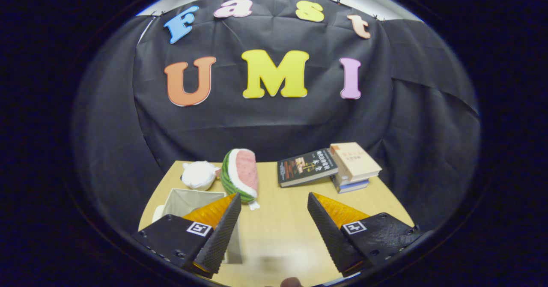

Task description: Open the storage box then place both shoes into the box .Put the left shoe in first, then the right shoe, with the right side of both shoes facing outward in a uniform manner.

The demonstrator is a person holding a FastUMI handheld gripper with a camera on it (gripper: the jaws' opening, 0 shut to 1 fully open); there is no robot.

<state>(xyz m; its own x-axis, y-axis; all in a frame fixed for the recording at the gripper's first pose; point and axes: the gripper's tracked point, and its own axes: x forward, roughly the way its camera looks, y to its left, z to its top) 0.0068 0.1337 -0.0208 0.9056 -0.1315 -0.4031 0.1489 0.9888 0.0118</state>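
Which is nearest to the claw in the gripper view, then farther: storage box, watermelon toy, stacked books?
The claw is open, holding nothing.
1. Storage box, behind the left finger.
2. Watermelon toy, ahead, left of centre.
3. Stacked books, farthest, right rear corner.

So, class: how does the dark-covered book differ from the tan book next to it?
The dark-covered book lies flat on the table; the tan book sits atop a stack of other books. The dark one has a black cover, the tan one a pale plain cover. Both lie closed, beyond the open claw.
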